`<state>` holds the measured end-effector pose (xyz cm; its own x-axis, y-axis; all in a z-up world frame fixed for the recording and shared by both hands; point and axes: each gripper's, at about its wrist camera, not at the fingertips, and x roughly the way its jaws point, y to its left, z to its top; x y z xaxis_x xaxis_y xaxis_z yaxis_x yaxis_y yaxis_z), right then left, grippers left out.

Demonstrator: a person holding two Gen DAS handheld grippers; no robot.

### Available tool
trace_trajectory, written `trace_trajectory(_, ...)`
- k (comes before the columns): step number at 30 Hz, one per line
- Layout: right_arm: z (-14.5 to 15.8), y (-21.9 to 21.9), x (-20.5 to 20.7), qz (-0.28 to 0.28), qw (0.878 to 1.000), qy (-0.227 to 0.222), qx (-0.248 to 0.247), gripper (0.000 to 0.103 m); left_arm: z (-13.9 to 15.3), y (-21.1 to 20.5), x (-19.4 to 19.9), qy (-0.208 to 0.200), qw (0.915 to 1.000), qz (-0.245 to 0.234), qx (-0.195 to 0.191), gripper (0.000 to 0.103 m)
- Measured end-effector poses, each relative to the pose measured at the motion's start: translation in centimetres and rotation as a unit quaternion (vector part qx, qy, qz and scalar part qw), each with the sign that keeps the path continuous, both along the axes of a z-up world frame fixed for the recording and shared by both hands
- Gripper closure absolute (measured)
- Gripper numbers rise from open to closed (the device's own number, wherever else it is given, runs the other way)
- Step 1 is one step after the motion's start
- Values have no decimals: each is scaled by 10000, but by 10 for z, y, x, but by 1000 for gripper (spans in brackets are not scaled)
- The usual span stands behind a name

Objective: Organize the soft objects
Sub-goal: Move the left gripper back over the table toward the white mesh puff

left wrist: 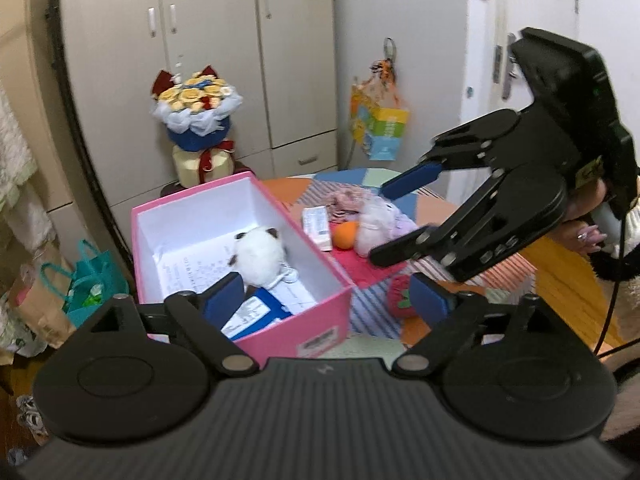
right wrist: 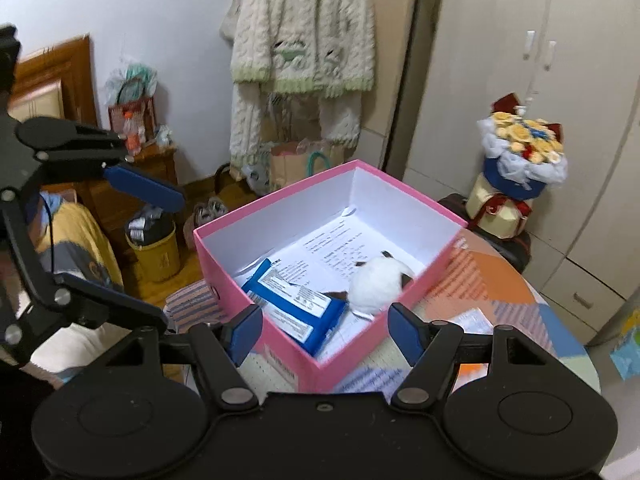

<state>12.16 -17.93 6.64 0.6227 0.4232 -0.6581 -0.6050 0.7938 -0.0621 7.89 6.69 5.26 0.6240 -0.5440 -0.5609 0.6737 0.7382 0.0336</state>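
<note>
We see the pink box (left wrist: 244,280) at centre frame already holding a white plush (left wrist: 258,256) and a blue wipes pack (right wrist: 296,300). Left gripper (left wrist: 326,300) and right gripper (right wrist: 324,330) both gape wide, empty. We judge the lilac plush (left wrist: 380,220), at right of centre, and the red strawberry plush (left wrist: 400,294) still wait on the table (left wrist: 560,280).

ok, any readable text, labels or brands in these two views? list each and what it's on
None can be read.
Blue and white packet in the pink cardboard box: print too small.
Printed paper sheet on the box floor: blurred.
White sticker on the box front: blurred.
Small white carton on the table: illegible.
</note>
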Motion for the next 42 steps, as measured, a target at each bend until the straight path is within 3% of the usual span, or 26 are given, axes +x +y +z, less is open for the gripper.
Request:
trace_trajectory(6, -12, -58, -39, -860, 9957, -168, 284, 27, -13, -29, -10, -73, 9996, -226, 135, 8)
trace_trajectory(13, -26, -118, -57, -1445, 9887, 44, 385, 27, -39, -71, -2, 480, 9978, -465, -4, 8)
trace_trajectory(22, -50, -144, -47, -1280, 9899, 206, 577, 26, -78, -124, 10, 877, 9943, -607, 35, 8)
trace_trajectory(28, -72, -151, -30, -1067, 9904, 248, 848, 26, -94, -147, 10, 612, 9966, -524, 164, 8)
trace_trajectory(34, -95, -156, -2, -888, 9884, 236, 1211, 26, -116, -165, 24, 759, 9965, -312, 174, 8)
trace_trajectory(37, -103, -154, 15, -889, 9884, 256, 1200, 26, -129, -175, 29, 519, 9977, -33, 425, 9)
trace_trajectory(42, -115, -146, 40, -817, 9917, 178, 980, 26, -146, -182, 37, 392, 9980, 119, 487, 10)
